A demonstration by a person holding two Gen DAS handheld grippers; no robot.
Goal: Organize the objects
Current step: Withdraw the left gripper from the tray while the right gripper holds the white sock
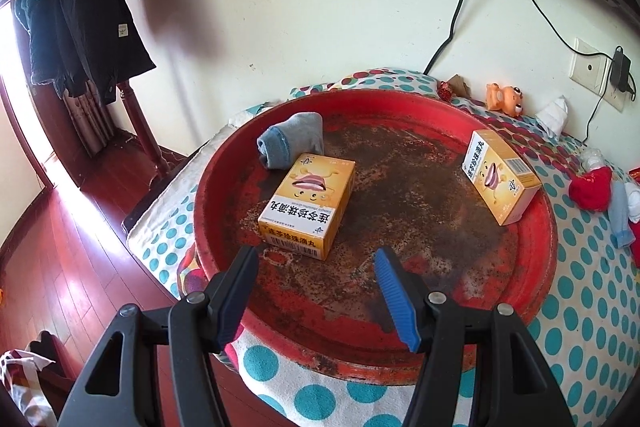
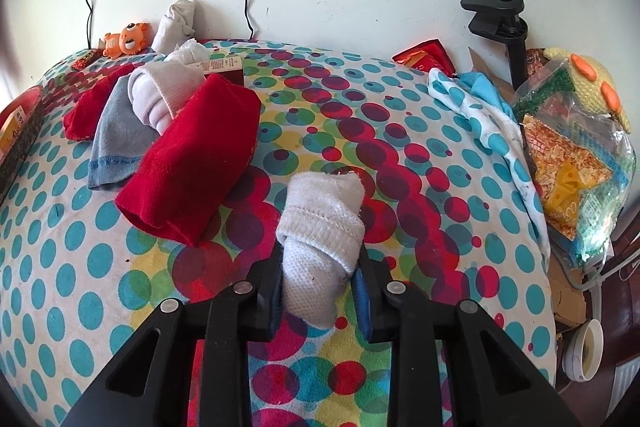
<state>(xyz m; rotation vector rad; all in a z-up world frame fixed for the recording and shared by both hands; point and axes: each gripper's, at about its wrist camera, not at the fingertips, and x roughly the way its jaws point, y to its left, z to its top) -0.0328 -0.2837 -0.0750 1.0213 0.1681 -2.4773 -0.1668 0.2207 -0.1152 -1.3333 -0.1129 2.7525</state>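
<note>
Step in hand, as I read it: sorting loose items off the cloth into the tray; I've got one sock pinched, lift not yet made. Next move prob. calls for a clean raise so the soft roll doesn't slip, then carry over to the tray.

1. Cloth (image 2: 400, 99) – polka-dot cover, teal/red/yellow spots, soft, wrinkled at far edge. Bears everything.
2. Tray (image 1: 536, 251) – round, red rim, floor worn to rusty brown, rough, flaking. Sits on cloth.
3. Right gripper (image 2: 320, 267) – black frame, blue ribbed pads; clamped on white sock, pads pressing both sides.
4. Left gripper (image 1: 316, 259) – same make; jaws wide apart, nothing btwn them, hanging over tray's near edge.
5. Red sock (image 2: 192, 163) – fleecy, folded flat, beside a small pile of socks.
6. Near box (image 1: 308, 203) – yellow card carton, lying flat in tray, sharp corners, rigid.
7. Far box (image 1: 500, 179) – same carton, leaning against tray's far rim, tilted.
8. White sock (image 2: 324, 219) – knit, rolled into a stubby bundle, ribbed cuff; on cloth, in right gripper.
9. Grey sock (image 1: 290, 143) – rolled, blue trim; in tray, touching near box.
</note>
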